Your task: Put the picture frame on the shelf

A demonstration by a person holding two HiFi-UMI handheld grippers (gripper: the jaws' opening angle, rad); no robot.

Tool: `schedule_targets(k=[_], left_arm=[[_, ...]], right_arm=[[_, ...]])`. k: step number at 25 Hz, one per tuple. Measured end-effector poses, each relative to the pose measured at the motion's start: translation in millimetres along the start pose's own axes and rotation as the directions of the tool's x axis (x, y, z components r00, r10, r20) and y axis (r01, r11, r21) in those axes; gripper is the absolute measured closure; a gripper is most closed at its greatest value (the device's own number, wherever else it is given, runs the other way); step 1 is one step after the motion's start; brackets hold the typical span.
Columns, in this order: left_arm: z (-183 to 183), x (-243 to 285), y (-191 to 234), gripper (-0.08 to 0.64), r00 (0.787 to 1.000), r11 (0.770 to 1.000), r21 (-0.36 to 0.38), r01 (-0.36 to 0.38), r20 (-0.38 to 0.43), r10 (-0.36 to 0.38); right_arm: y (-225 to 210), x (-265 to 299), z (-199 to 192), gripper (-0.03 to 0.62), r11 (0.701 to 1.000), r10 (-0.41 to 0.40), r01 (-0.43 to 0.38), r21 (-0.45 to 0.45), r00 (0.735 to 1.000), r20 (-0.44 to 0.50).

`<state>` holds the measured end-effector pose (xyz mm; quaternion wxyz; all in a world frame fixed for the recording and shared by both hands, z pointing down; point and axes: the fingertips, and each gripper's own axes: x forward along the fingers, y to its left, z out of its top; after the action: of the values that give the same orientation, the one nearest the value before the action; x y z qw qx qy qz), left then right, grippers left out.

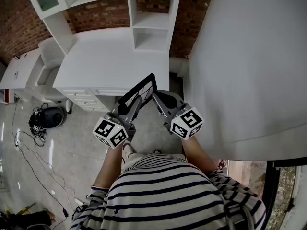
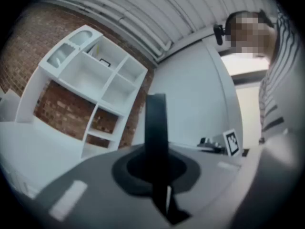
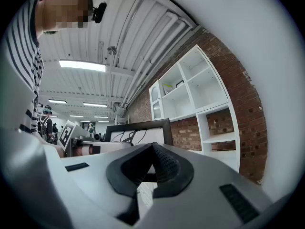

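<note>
**Frame held up, shelf not reached yet**

From the head view, a person in a striped shirt stands in front of a white desk [image 1: 110,56]. The picture frame [image 1: 139,91] is up in the air between the two tools, above the floor and just in front of the desk. It is not on the shelf [image 1: 151,20], which stands at the back of the desk against the brick wall. The left gripper [image 1: 130,102] has the frame by its lower left side. The right gripper [image 1: 158,96] points at the frame's right edge. I think it is there to stop the frame from tipping.

From the left gripper view, the frame [image 2: 155,123] looks like a thin dark bar standing straight up. The left gripper [image 2: 156,162] is squeezed tight on it. A thin edge is easy to pinch, so this grip makes sense. The shelf [image 2: 95,75] is far off to the left.

From the right gripper view, the frame [image 3: 138,133] shows its wide white front, right behind the tip. The right gripper [image 3: 152,149] looks closed, with nothing pinched inside. I cannot tell if its tip touches the frame. The shelf [image 3: 200,89] is off to the right, with empty boxes ready for the frame.
</note>
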<state>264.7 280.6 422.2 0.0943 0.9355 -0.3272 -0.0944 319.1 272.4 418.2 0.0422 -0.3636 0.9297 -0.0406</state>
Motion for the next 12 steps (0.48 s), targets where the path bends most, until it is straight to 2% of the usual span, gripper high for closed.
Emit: schedule_targets(k=[12], left_arm=[[-2.5,-2.0,-0.1,0.545,1.000,1.000,0.002,-0.018,-0.007,0.018]], right_arm=[[2.3,0.0,-2.7,0.586,1.000,0.017,-0.017,0.005,1.000,-0.011]])
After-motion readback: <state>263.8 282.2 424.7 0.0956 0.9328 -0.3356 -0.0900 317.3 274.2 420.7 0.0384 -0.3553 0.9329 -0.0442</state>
